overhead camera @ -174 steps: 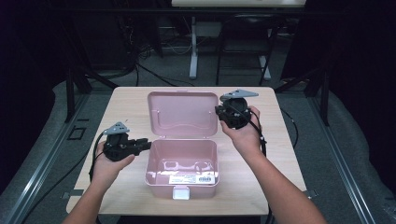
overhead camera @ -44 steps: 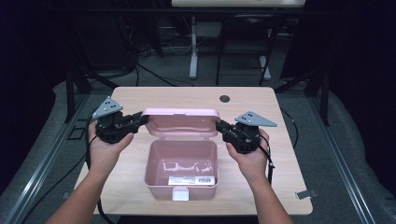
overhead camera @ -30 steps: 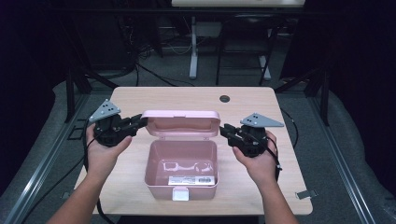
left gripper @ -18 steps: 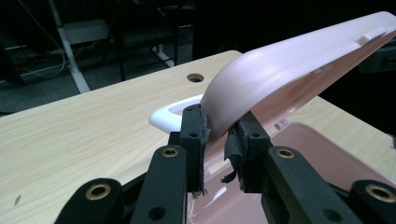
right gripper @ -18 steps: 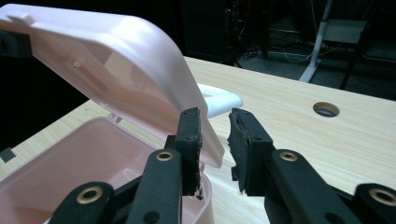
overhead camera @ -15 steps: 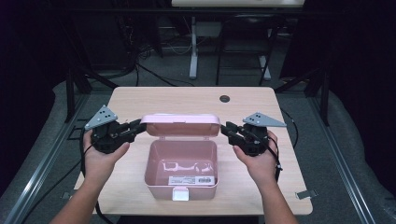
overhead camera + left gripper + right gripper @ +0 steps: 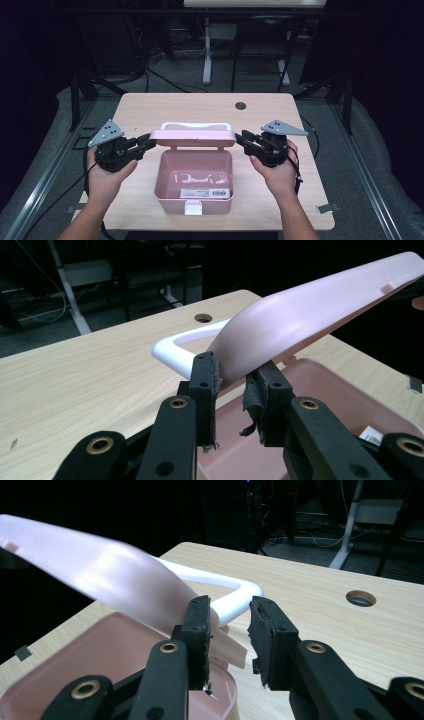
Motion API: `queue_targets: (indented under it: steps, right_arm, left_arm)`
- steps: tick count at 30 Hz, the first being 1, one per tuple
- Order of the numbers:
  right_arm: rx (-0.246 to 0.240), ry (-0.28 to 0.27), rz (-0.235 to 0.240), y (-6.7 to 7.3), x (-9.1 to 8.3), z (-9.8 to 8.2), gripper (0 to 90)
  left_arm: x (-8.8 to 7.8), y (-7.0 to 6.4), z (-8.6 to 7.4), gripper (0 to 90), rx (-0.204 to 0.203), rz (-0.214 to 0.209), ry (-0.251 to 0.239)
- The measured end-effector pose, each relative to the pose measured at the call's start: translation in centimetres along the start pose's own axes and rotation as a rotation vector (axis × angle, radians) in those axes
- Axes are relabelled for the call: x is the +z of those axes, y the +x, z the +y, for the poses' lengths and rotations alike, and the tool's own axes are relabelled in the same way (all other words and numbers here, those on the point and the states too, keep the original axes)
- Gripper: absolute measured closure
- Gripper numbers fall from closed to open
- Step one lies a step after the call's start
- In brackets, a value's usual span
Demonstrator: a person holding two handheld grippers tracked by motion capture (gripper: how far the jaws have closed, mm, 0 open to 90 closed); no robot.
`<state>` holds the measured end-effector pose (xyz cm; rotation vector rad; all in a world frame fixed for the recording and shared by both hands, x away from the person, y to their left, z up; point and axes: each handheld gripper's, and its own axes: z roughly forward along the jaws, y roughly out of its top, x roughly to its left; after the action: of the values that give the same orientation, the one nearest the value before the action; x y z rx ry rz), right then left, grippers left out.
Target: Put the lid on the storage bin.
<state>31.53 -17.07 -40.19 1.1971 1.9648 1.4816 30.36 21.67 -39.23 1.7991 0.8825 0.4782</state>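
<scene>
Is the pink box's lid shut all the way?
No, the lid is tilted up above the open pink box, and you can see the box's inside from the high view.

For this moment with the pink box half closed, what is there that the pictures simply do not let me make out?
- Print on the label inside the pink box: too small in the high view.
- Left gripper hold on the lid: the lid end hides any contact.
- Rear of the box floor: covered by the lid in the high view.
</scene>
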Motion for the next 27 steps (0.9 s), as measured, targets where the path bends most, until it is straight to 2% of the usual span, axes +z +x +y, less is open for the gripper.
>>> queue_targets:
  steps: [3, 9, 27]
  right_arm:
    - [-0.001, -0.004, 0.006, 0.1, -0.1, 0.1, 68.5]
    - [-0.005, -0.001, 0.003, 0.1, 0.0, 0.0, 67.3]
    - [-0.003, 0.013, 0.001, -0.1, 0.4, -0.2, 62.6]
  left_arm:
    - [-0.1, -0.2, -0.3, 73.9, 0.002, 0.006, -0.007]
    - [-0.5, -0.5, -1.0, 73.7, -0.013, -0.008, -0.017]
    - [-1.4, -1.4, -2.7, 73.0, 0.004, -0.019, 0.001]
